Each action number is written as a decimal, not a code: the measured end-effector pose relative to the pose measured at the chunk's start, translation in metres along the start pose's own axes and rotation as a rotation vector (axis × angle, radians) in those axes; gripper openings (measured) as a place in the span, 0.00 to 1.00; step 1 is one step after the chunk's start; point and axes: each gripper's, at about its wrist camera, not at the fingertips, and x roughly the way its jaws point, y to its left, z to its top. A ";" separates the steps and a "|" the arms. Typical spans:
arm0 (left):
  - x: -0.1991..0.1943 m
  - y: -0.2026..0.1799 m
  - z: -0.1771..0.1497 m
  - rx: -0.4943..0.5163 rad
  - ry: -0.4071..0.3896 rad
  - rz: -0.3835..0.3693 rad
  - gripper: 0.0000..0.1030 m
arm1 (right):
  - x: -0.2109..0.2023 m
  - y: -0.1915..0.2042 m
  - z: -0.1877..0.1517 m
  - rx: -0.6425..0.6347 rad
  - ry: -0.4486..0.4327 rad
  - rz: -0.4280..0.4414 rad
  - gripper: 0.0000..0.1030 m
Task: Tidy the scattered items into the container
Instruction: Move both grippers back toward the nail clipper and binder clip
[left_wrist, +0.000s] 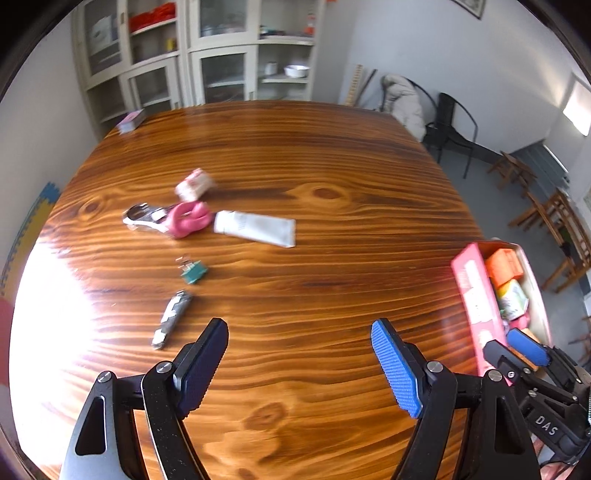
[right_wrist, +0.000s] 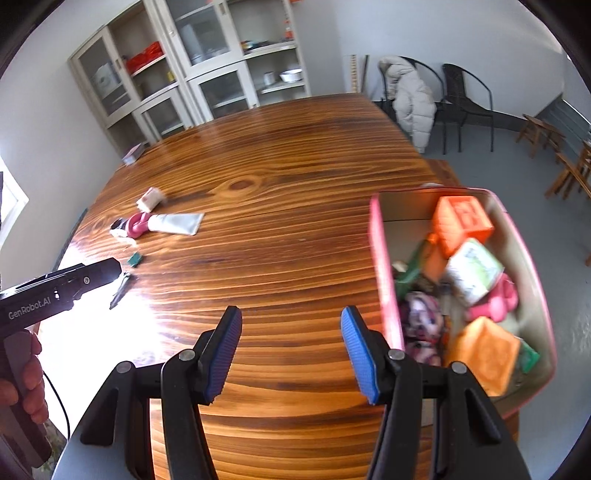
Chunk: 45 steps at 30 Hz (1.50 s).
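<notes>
**Tabletop stock: five loose items, one filled box**

Tabletop: varnished wood, bold striped grain with knots, strong glare at the left edge.

Loose group, left side, left to right:
- One nail clipper, slim metal, patterned, lying nearest the left gripper.
- One scissors, silver blades, glossy pink looped handles.
- One binder clip, small, teal, wire arms.
- One packet, small, pink and white, blurred.
- One tube, flat, white, soft, its cap end touching the scissors handles.

Left gripper: blue ribbed pads on black fingers, spread wide over bare wood, holding nothing.

Right gripper: same make, fingers about half open, holding nothing, beside the box's near wall.

Box: rectangular, pink walls, pale inside, at the right edge of the tabletop, well apart from the loose group. Inside: three orange blocks, one white printed cube, a pink piece, a patterned fabric piece; the rest is too blurred to count.
</notes>
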 end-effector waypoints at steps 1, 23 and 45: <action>0.001 0.008 -0.001 -0.008 0.004 0.007 0.79 | 0.002 0.006 0.000 -0.006 0.004 0.002 0.59; 0.060 0.120 -0.004 -0.013 0.094 -0.005 0.79 | 0.043 0.086 -0.006 -0.017 0.089 -0.025 0.60; 0.107 0.128 0.005 0.106 0.130 -0.024 0.58 | 0.075 0.107 -0.010 0.020 0.142 -0.091 0.60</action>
